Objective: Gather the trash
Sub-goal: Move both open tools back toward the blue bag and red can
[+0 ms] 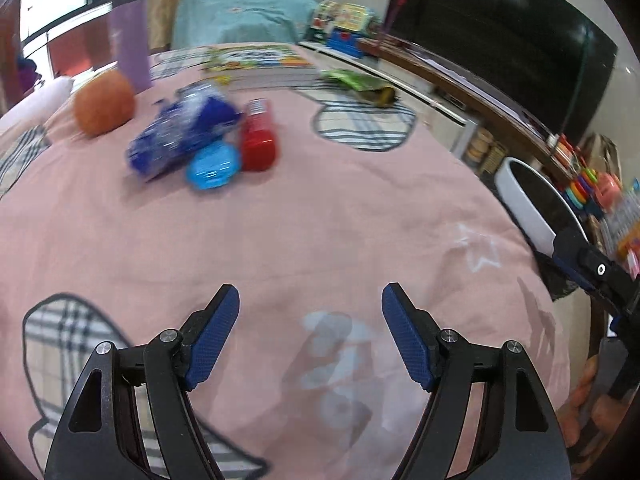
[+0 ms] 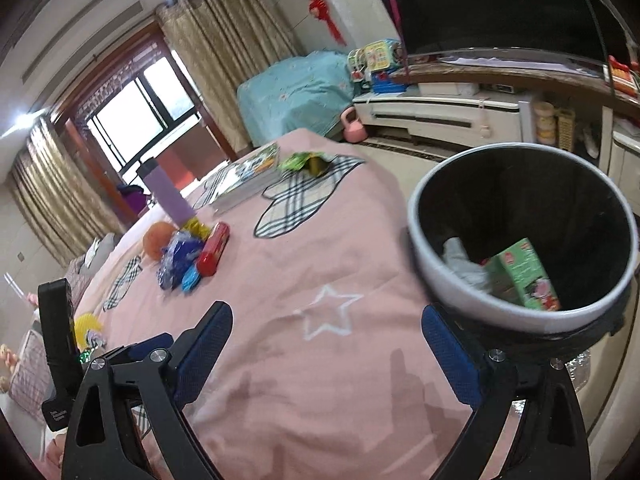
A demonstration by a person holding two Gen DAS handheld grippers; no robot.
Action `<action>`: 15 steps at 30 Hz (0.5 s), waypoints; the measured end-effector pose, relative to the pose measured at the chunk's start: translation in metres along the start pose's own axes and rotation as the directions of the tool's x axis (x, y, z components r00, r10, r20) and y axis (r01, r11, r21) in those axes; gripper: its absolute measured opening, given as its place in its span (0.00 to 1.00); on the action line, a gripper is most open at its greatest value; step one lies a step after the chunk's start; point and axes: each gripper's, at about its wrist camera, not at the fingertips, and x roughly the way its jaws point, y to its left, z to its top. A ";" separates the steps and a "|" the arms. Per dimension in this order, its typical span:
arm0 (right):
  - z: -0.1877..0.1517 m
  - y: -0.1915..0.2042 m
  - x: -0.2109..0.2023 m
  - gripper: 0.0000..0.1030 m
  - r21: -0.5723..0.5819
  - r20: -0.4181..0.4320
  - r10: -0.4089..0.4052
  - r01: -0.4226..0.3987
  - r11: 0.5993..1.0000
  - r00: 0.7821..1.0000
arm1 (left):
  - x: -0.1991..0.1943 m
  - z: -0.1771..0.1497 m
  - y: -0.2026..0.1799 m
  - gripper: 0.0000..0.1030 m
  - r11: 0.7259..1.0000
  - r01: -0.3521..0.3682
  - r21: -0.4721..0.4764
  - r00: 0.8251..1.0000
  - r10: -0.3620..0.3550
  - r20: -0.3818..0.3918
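1. Trash remains on the pink quilted bedspread (image 1: 320,208): a crumpled blue plastic wrapper (image 1: 180,136), a small light-blue plastic packet (image 1: 214,168) and a red cylindrical tube (image 1: 258,140) lie bunched together, touching, beside an orange round fruit (image 1: 105,102).
2. A green foil snack bag (image 2: 304,162) lies farther off, next to a stack of picture books (image 2: 244,182).
3. My left gripper (image 1: 310,332) hangs over bare bedspread, jaws spread wide, holding nothing.
4. My right gripper (image 2: 326,350) is likewise wide open and empty, near the bed's edge.
5. The round grey bin with a black liner (image 2: 472,300) stands just beside the bed; a green carton (image 2: 524,276) and crumpled white tissue (image 2: 464,264) already lie inside.
6. I judge I am between pickups, reaching for the next piece.
7. Next, I would move my left gripper forward to the blue wrapper, well apart from it now, and close on it alone.
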 end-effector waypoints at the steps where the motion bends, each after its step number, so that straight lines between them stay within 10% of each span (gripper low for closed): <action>1: -0.002 0.005 0.003 0.94 -0.007 -0.004 0.000 0.000 1.000 1.000 | -0.001 -0.001 0.007 0.73 1.000 -0.007 -0.013 1.000 0.007 0.002; 15: -0.012 0.065 0.050 0.94 -0.075 -0.081 0.048 -0.054 0.996 0.996 | -0.008 0.002 0.069 0.73 0.990 -0.093 -0.103 0.995 0.096 0.029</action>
